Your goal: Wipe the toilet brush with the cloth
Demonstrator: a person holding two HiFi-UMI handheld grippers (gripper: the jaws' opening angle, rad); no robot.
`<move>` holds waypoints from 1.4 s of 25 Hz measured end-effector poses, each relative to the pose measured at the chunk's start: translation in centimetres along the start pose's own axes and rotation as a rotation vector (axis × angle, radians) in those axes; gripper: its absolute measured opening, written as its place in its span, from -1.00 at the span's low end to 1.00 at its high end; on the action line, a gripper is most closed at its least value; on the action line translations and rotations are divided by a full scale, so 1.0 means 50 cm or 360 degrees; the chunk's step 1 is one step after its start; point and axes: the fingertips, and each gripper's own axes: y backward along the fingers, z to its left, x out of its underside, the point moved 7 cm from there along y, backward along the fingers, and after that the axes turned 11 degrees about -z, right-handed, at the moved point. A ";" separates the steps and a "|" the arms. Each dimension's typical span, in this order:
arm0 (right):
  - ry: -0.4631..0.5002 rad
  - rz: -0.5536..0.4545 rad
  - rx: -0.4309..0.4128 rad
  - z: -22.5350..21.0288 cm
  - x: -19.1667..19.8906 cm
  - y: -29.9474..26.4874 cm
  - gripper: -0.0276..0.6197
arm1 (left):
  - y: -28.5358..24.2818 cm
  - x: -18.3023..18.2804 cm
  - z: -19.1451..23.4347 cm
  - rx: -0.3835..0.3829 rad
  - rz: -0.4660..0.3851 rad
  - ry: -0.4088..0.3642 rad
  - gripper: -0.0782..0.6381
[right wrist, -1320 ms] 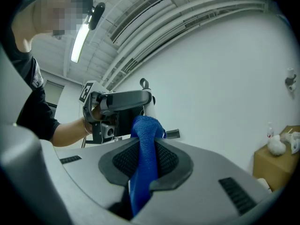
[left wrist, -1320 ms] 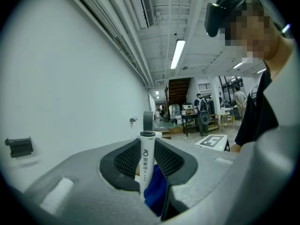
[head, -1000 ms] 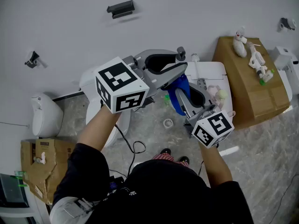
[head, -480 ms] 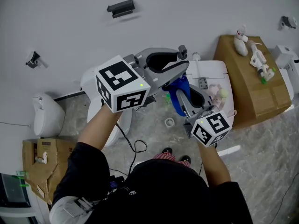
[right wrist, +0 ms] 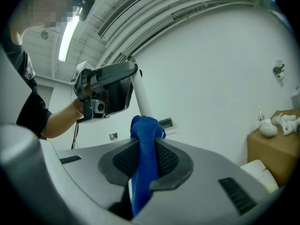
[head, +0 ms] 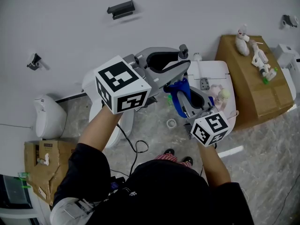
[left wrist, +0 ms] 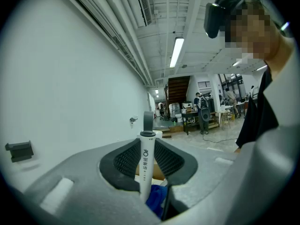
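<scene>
Grey right gripper (right wrist: 143, 150) clamped on blue cloth (right wrist: 146, 123), pressed against toilet brush (left wrist: 146, 172) handle; sunk slightly since a second ago. Same handle clamped in left gripper (left wrist: 146, 149) below its top, unmoved. Brush head hidden beneath both grippers; handle barely discernible in head view.

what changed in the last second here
The right gripper, shut on the blue knitted cloth, slid it slightly down the white plastic toilet brush handle. The left gripper kept its grip on that handle and stayed put.
</scene>
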 end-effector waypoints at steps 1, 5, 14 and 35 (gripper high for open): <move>0.0000 0.0005 0.0003 -0.007 0.002 0.004 -0.72 | -0.006 0.000 -0.002 -0.0001 0.0001 -0.0002 -0.52; -0.0008 0.0023 0.0017 -0.013 0.014 0.005 -0.72 | -0.008 -0.004 -0.002 -0.0002 -0.0002 -0.0004 -0.52; -0.0016 0.0053 0.0044 -0.019 0.034 0.010 -0.72 | -0.009 -0.011 -0.009 0.0001 -0.0007 -0.0016 -0.52; -0.0060 0.0148 0.0184 -0.052 0.085 0.035 -0.72 | -0.020 -0.043 -0.030 0.0042 -0.0076 -0.0037 -0.52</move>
